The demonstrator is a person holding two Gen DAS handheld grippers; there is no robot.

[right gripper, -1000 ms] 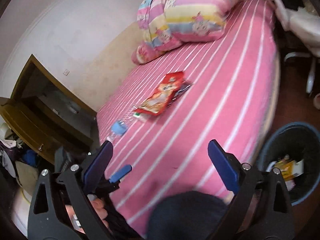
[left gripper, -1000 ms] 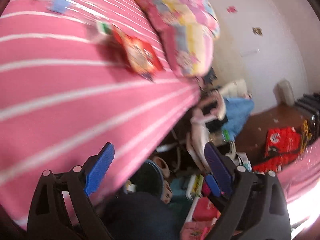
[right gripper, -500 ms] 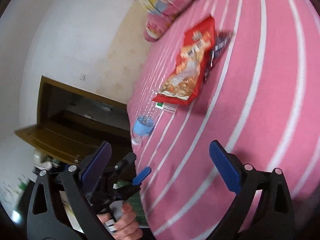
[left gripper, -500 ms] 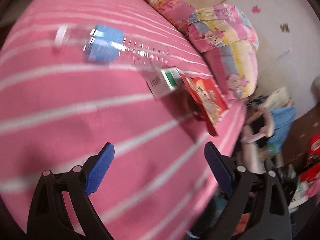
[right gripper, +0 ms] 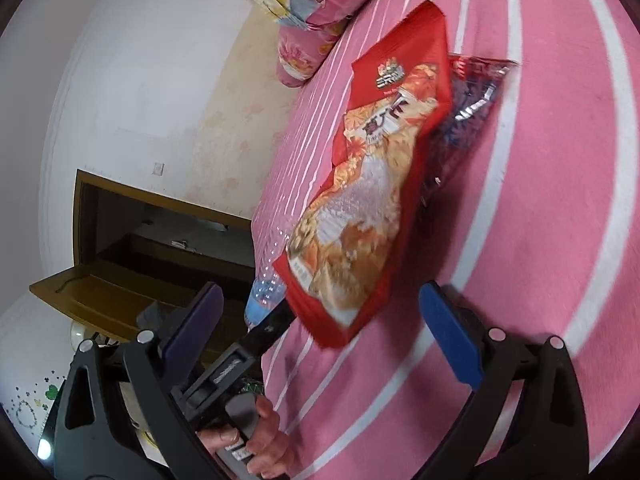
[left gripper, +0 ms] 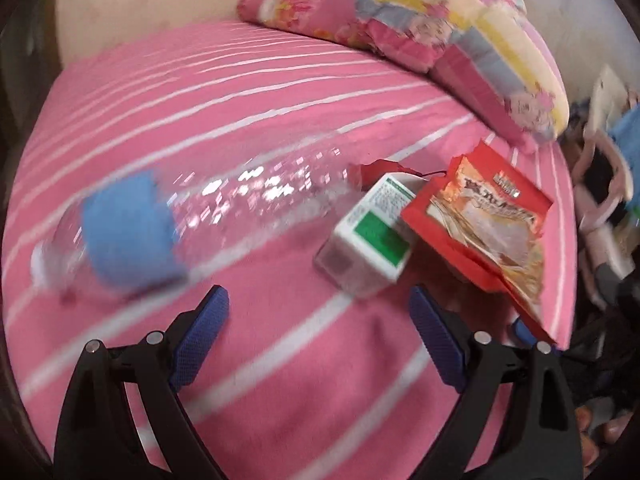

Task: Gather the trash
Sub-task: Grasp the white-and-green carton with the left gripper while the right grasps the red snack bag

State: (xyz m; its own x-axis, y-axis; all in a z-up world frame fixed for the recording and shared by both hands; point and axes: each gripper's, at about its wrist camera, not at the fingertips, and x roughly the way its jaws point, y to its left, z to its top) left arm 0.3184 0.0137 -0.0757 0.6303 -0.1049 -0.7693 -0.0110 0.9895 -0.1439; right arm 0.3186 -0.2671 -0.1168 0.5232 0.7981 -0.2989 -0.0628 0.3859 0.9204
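On the pink striped bed (left gripper: 280, 380) lie a clear plastic bottle (left gripper: 224, 200) with a blue label, a small white and green box (left gripper: 372, 236) and a red snack bag (left gripper: 488, 224). My left gripper (left gripper: 320, 344) is open, just short of the bottle and the box. In the right wrist view the red snack bag (right gripper: 372, 208) lies just ahead of my open right gripper (right gripper: 320, 328), over a dark foil wrapper (right gripper: 468, 108). The bottle (right gripper: 268, 288) shows behind the bag's near end. The left gripper's body (right gripper: 240, 364) and the hand holding it show at lower left.
A folded colourful quilt (left gripper: 472, 36) and a pink pillow (left gripper: 320, 12) lie at the head of the bed. A brown wooden cabinet (right gripper: 132, 252) stands beside the bed against the white wall. Clutter (left gripper: 608, 184) stands past the bed's right edge.
Both grippers have moved in close over the bed. The left now faces the bottle and box from near. The right has closed in on the red snack bag. Both stay open.
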